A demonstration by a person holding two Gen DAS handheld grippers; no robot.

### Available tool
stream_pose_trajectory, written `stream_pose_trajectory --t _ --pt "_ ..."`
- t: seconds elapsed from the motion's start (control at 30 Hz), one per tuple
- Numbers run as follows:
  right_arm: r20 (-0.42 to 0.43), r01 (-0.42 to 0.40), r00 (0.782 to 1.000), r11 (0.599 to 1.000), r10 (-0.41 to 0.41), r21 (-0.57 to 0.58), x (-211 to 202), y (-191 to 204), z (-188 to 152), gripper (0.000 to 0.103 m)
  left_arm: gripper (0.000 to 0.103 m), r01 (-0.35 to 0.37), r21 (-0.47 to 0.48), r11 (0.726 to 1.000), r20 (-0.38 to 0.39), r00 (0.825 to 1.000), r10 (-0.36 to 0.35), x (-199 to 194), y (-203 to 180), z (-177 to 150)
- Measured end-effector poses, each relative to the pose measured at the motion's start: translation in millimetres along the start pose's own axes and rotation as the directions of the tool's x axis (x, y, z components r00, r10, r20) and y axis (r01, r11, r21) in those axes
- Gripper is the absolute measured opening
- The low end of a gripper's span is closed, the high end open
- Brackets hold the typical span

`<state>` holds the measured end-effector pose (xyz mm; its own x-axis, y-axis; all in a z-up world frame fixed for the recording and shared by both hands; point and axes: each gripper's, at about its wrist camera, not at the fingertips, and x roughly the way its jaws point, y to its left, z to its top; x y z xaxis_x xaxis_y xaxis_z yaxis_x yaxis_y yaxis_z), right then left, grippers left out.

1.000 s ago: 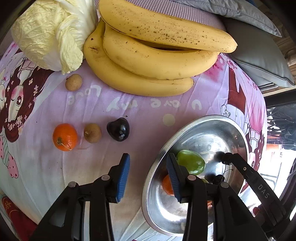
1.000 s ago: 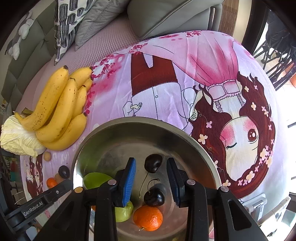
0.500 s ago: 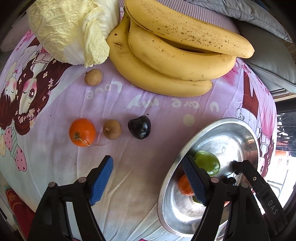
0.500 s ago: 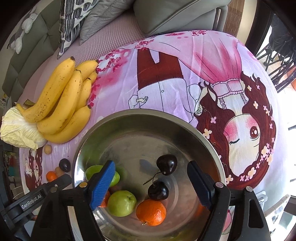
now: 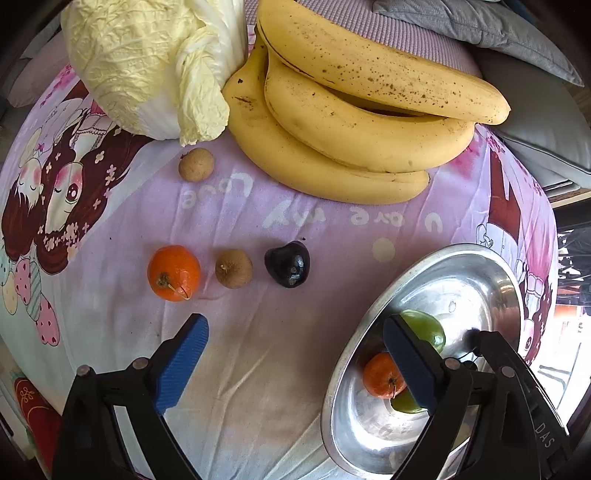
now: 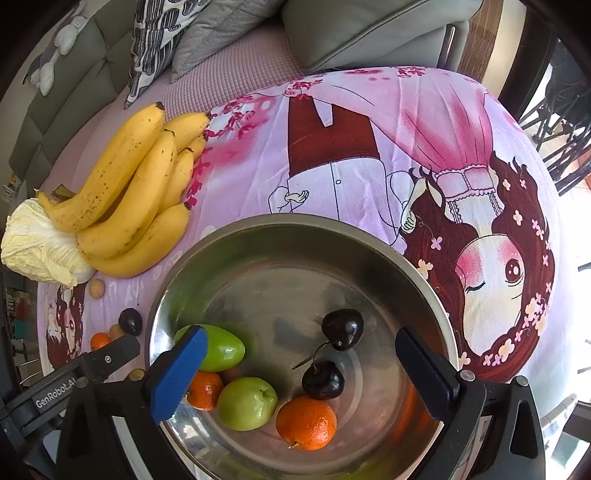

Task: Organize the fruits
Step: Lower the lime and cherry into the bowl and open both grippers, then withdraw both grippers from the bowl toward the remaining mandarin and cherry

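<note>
Left hand-held gripper (image 5: 295,354): jaws wide and opening further, nothing between them, pointing straight down over the pink printed cloth (image 5: 258,354) on the tabletop.

Right hand-held gripper (image 6: 299,363): jaws also wide and opening further, empty, angled steeply down over the steel bowl (image 6: 295,229).

In the bowl: two dark cherries (image 6: 341,328) with stems touching near the centre, two green fruits (image 6: 225,349), two oranges (image 6: 306,422). The oblong green fruit's long axis runs left-right in the right wrist view, partly hidden behind the blue pad.

Loose on the cloth, left wrist view: a row of orange (image 5: 173,273), small brown fruit (image 5: 233,268) and dark plum-like fruit (image 5: 288,264), close but apart, just ahead of the left gripper. The orange's stem end points toward the camera. A second brown fruit (image 5: 195,164) sits near the cabbage (image 5: 147,62).

Banana bunch (image 5: 351,122): long axes run roughly left-right in the left wrist view, stem end against the cabbage, tips pointing toward the grey cushions (image 5: 498,29). The bowl lies to the right of the loose row.
</note>
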<state>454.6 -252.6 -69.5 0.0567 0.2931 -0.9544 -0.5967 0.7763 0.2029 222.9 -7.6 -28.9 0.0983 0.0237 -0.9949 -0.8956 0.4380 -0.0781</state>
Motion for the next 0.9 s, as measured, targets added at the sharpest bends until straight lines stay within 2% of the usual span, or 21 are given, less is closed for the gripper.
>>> stream_pose_trajectory --t 0.13,0.43,0.53,0.9 --pt "0.003 0.008 1.000 1.000 -0.008 -0.018 2 2 -1 0.103 0.098 -0.027 0.002 1.000 0.013 1.000 0.027 0 1 5" --pt "-0.002 0.019 1.000 0.998 -0.020 -0.056 3 6 -2 0.103 0.098 -0.032 -0.011 0.999 0.011 0.999 0.032 4 10 6" --pt "0.005 0.028 1.000 0.998 -0.028 -0.063 1 10 -4 0.103 0.098 -0.065 -0.007 0.998 0.029 0.997 0.065 0 15 5" --pt "0.006 0.025 1.000 0.995 -0.024 -0.093 -9 36 -14 0.103 0.098 -0.117 0.026 0.993 0.069 0.991 0.115 -20 47 0"
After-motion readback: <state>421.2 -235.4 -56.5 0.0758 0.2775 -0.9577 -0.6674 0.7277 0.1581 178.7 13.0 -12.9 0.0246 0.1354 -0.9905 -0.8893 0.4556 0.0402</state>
